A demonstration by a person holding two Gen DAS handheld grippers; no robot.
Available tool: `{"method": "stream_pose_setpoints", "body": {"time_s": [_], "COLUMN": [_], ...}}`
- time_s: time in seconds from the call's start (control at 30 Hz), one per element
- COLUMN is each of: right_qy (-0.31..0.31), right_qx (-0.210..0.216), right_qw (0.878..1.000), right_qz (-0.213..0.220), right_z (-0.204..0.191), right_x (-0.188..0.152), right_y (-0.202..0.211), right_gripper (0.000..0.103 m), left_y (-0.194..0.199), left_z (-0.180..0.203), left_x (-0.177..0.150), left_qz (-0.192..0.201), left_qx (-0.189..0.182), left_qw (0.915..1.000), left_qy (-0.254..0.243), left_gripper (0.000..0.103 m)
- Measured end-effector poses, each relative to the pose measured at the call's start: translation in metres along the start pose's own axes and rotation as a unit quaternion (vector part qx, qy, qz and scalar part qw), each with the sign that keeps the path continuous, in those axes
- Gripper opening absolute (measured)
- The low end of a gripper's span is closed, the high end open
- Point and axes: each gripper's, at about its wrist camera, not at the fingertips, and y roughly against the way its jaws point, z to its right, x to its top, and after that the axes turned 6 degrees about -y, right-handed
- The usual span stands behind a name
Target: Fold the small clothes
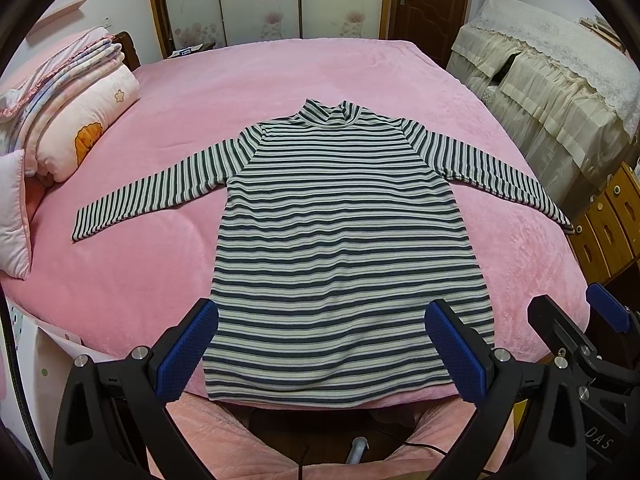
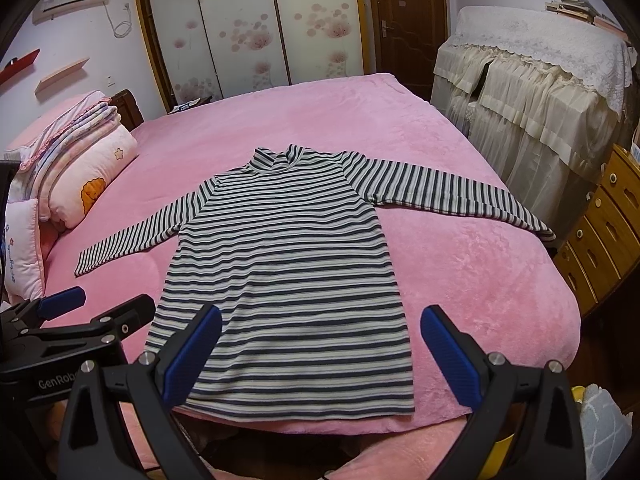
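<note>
A dark-and-white striped long-sleeved top [image 1: 344,232] lies flat on the pink bed [image 1: 160,264], collar far, hem at the near edge, both sleeves spread out; it also shows in the right wrist view [image 2: 288,264]. My left gripper [image 1: 320,340] is open and empty, held above the hem. My right gripper [image 2: 320,344] is open and empty, above the hem's right part. The right gripper shows at the right edge of the left wrist view [image 1: 580,320]. The left gripper shows at the left of the right wrist view [image 2: 100,308].
Folded quilts and pillows [image 1: 72,120] are stacked at the bed's left. A lace-covered cabinet [image 1: 560,80] and wooden drawers [image 1: 612,224] stand to the right. Wardrobe doors [image 2: 240,28] and a dark door [image 2: 408,16] are behind the bed.
</note>
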Motion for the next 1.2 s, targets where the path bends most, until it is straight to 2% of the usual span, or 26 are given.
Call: {"method": "stream_pose_setpoints", "body": {"time_s": [0.47,1.2], "right_qy": [-0.002,-0.025], "right_qx": [0.006,0.015], "right_qw": [1.0,1.0], "right_qz": [0.003,0.01], "right_z": [0.006,0.041], "right_x": [-0.001,0.001], "right_y": [-0.001,0.008], "right_gripper": [0.1,0.1], "left_y": [0.0,0.012], "left_z": [0.003,0.025], "left_x": [0.001,0.006], "left_qz": [0.003,0.013], "left_qx": [-0.001,-0.007], "left_qw": [1.0,0.9997], "left_qy": [-0.002,-0.019], "left_gripper": [0.103,0.103]}}
